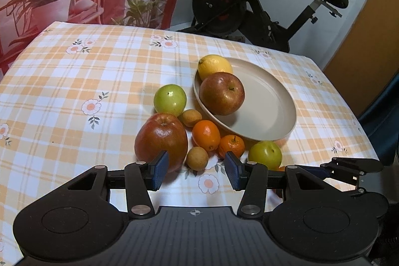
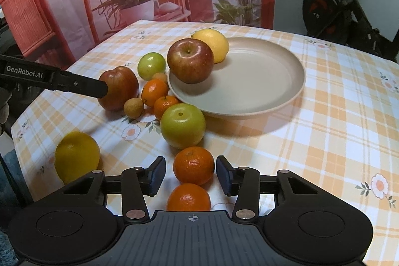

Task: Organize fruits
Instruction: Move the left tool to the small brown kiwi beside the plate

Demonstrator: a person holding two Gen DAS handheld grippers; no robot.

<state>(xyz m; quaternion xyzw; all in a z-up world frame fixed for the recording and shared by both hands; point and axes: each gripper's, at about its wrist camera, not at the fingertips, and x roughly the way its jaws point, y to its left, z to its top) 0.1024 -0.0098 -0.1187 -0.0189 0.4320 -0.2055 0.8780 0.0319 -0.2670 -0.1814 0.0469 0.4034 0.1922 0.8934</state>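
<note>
Right wrist view shows an apple (image 2: 190,61) and lemon (image 2: 214,44) on the plate (image 2: 261,81), other fruit on the bench (image 2: 324,129), both tools (image 2: 190,175) open, empty.

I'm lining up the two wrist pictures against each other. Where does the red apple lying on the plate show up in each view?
Left wrist view: the red apple sits right of centre, at the left edge of the beige plate, just below the lemon.
Right wrist view: the same apple is upper centre, again at the plate's left edge.
Shared landmark: the lemon touching it, on the plate's far-left rim.
</note>
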